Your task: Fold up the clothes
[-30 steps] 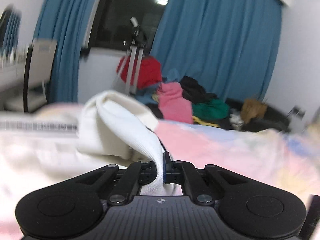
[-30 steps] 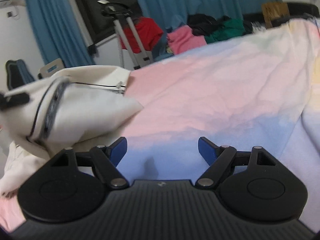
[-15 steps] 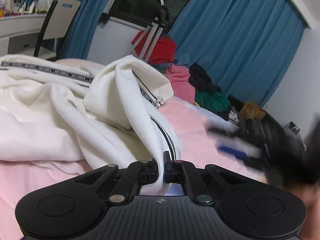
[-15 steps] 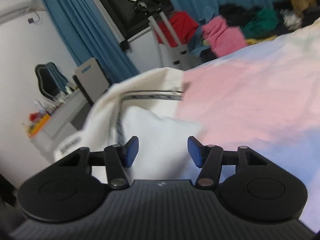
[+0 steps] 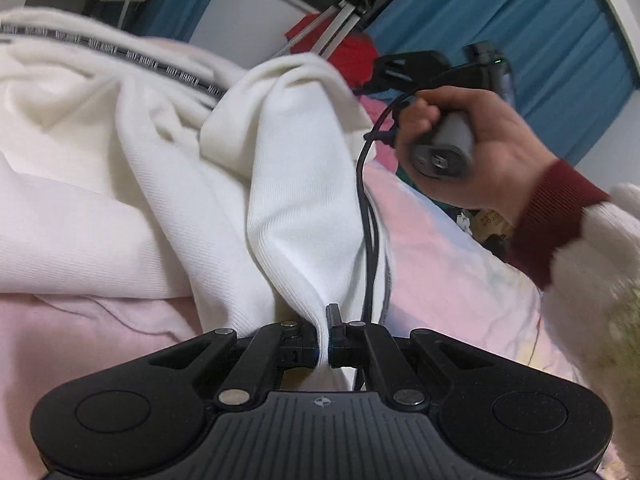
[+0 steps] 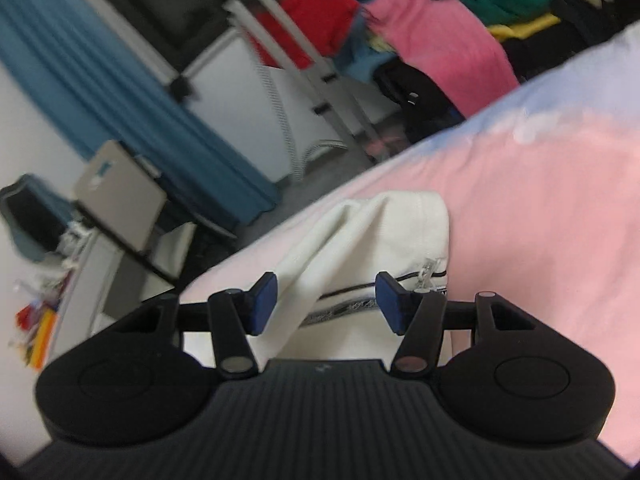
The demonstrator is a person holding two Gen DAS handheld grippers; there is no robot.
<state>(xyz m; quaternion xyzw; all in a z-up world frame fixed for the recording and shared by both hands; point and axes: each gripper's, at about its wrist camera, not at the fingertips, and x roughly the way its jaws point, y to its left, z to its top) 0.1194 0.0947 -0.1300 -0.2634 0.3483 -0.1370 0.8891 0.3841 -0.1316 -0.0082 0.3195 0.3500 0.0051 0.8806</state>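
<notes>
White ribbed cotton — a zip-up garment — lies bunched on the pink bed sheet, and everything here sits relative to that garment. The left gripper is clamped on its near hem beside the zipper. The right gripper hovers over its far corner, jaws apart with the cloth between them, not pressing. The person's right hand grips that tool's handle above the garment. Judging by this, the step is securing a second corner — next, pinch it, then spread the fabric flat.
</notes>
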